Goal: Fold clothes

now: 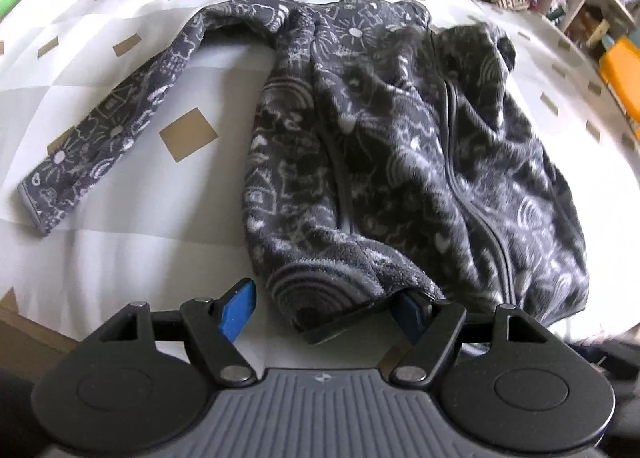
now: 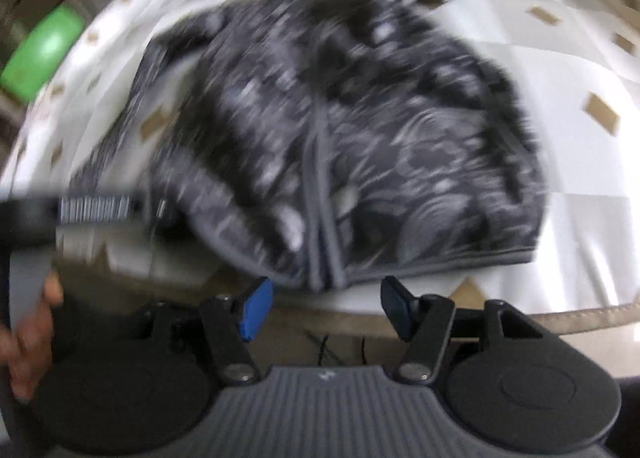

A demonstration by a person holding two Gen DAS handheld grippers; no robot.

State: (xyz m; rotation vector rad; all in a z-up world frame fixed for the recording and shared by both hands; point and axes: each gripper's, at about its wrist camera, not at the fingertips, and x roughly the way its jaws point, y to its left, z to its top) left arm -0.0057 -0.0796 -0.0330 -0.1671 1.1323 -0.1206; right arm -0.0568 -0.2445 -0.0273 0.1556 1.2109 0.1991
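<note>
We're seeing jacket (image 1: 400, 145) lying lengthwise ahead; left gripper (image 1: 326, 312) nearer, gaping wide, hem draping one finger; right gripper (image 2: 326, 308) half-open, empty.

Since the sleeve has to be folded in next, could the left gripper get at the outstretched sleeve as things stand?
Probably yes. The left gripper is open at the jacket's hem, and the outstretched sleeve lies flat on the bedspread with nothing over or around it.
</note>
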